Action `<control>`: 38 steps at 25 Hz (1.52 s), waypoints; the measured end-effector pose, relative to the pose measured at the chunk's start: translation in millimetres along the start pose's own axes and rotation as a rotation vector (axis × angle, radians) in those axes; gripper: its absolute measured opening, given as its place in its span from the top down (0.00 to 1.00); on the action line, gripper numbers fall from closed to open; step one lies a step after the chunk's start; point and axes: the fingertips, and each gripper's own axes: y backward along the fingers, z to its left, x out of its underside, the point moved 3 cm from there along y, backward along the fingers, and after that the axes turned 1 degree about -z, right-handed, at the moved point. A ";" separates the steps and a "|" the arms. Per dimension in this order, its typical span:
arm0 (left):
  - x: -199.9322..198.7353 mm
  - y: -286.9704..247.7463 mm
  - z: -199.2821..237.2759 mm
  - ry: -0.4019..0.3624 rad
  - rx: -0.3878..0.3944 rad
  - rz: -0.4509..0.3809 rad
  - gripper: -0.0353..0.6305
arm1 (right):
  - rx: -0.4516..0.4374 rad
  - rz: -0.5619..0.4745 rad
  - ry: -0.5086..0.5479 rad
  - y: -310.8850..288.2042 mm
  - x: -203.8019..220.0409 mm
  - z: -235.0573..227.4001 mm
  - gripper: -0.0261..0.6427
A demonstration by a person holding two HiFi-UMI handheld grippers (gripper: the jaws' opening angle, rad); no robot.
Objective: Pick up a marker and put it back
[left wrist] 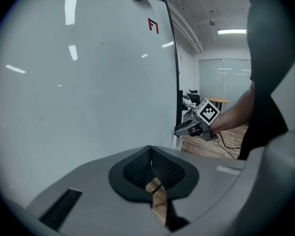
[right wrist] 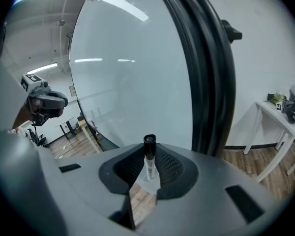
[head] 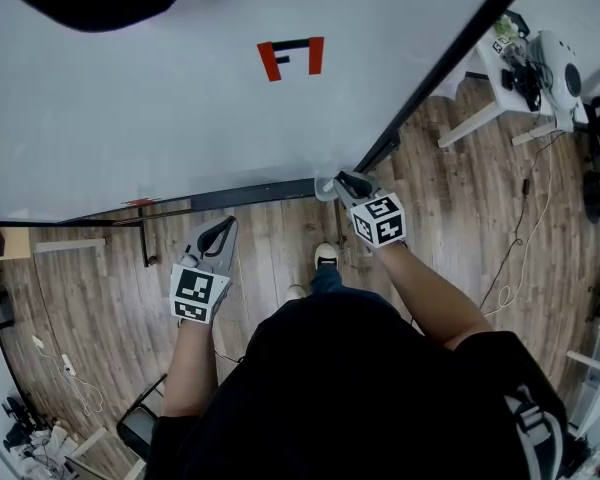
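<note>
The right gripper (right wrist: 146, 177) is clamped on a slim white marker with a black cap (right wrist: 148, 154), whose long axis runs out of the jaws at frame centre, cap towards the black frame (right wrist: 206, 73) of the big whiteboard (right wrist: 132, 82) just beyond, while the left gripper (left wrist: 151, 177), jaws together on nothing, sits farther off.

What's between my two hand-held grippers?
Head view: the whiteboard's bottom rail, wood floor and a shoe show between the left hand-held gripper and the right hand-held gripper holding the marker.
</note>
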 end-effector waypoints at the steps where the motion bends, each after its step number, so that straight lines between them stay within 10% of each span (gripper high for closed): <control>1: 0.1 -0.8 0.1 0.001 0.001 0.000 0.93 | -0.002 0.004 0.000 -1.5 1.6 -0.1 0.87; 38: -14.3 21.6 -5.9 -0.040 0.032 -0.080 0.93 | 0.114 -0.028 0.041 60.6 -26.1 -6.8 0.80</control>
